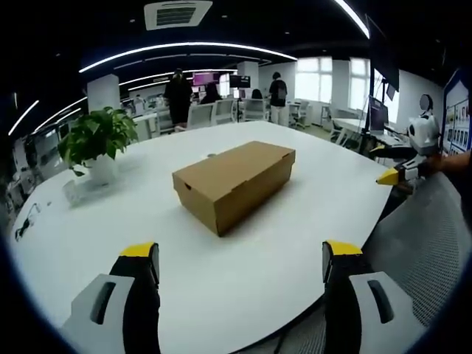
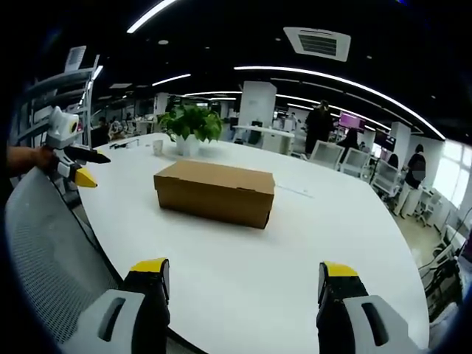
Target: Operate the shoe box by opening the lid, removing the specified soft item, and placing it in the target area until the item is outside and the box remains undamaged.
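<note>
Fingers point(image 1: 140, 269) of the left gripper point(image 1: 240, 258) and right gripper point(image 2: 243, 276) are spread, empty. The closed cardboard shoe box point(image 1: 234, 181) sits mid-counter point(image 1: 243, 295), probably light, thin-walled; lift the lid's front edge gently.

Place: a big open office.
Table: a large white round table point(image 1: 243, 273) with a potted plant point(image 1: 99, 140) near its far edge.
Behind: rows of desks, chairs point(image 1: 221, 110) and screens point(image 1: 237, 80), people standing.
Ceiling: long strip lights point(image 2: 339, 80), an air vent point(image 1: 177, 13).
</note>
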### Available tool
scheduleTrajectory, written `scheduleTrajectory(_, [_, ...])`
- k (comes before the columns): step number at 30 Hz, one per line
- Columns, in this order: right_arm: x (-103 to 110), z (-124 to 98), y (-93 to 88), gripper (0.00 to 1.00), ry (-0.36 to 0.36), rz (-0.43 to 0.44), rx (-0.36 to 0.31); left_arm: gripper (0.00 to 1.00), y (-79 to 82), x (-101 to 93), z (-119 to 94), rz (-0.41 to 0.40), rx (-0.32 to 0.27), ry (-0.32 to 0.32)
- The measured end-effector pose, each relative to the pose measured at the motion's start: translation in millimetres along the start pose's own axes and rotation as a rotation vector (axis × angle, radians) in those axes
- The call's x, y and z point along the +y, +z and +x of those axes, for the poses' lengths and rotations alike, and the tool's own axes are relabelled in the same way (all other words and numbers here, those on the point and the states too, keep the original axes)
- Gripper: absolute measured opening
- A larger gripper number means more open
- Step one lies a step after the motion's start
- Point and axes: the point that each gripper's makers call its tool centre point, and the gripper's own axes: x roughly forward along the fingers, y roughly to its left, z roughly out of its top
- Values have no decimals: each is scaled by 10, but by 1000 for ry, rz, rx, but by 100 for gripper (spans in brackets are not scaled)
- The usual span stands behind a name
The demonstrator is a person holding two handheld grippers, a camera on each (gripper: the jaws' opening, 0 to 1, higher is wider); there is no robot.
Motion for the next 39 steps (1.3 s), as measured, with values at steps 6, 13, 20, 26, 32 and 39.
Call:
scheduleTrajectory(6, [-19,-2,2,83,-7,7,-2,95,-3,-20,11,7,6,-7])
scheduleTrajectory(13, [-9,-1,6,83,-8,-12,5,96,-6,-57,24,28,19,-14])
scheduleTrajectory(20, [35,-2,3,84,4,-65,36,97,15,-27,19,25,35,-2])
scheduleTrajectory(26, [27,-1,41,84,6,-46,47,95,117,22,37,9,33,12])
scheduleTrajectory(32, [7,-6,102,84,12,-45,47,95,207,48,87,19,34,14])
scheduleTrajectory(39, [-80,-2,183,83,20,-32,44,94,281,34,166,24,38,12])
